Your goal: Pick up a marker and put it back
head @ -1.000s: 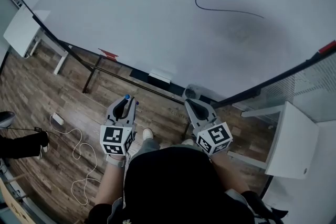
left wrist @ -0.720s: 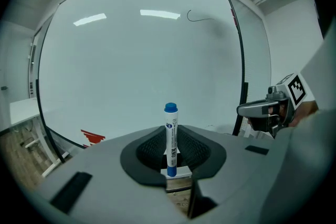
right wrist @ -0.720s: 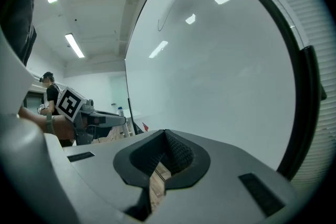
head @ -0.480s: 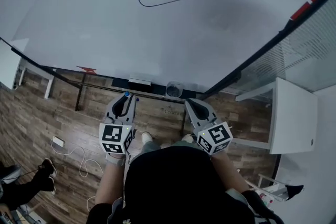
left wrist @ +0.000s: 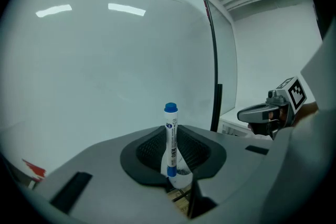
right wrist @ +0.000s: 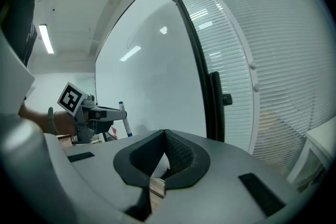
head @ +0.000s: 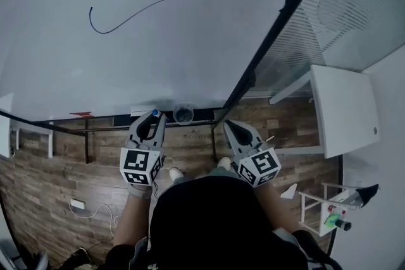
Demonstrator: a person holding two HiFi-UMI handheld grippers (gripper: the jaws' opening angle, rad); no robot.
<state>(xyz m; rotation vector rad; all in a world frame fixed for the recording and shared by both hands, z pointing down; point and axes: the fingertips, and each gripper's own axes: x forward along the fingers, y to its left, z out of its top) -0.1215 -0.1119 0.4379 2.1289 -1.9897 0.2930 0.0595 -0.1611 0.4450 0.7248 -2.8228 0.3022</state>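
1. Two hand-held grippers were in play. My left hand-held gripper [head: 152, 119] was clamped on the marker [left wrist: 170, 136]. My right hand-held gripper [head: 228, 126] had its jaws together on nothing.
2. One marker only. It stood upright in the left jaws, blue end up, pinched low on the barrel. It was in the air in front of the whiteboard [head: 164, 54], not touching it.
3. The low pinch left most of the barrel above the jaws. My read: that suits lowering it bottom end first into a holder.
4. One clear cup [head: 183, 114] sat on the ledge at the whiteboard's foot, just ahead of the left jaws. It was probably the put-back spot, but I couldn't confirm that.
5. The right hand-held gripper hung idle beside the left, well apart from the marker. My guess: one gripper was enough for this job.
6. One curved pen line [head: 123, 17] was on the whiteboard, up and to the left.
7. Judged stage: pickup done, return not yet made.
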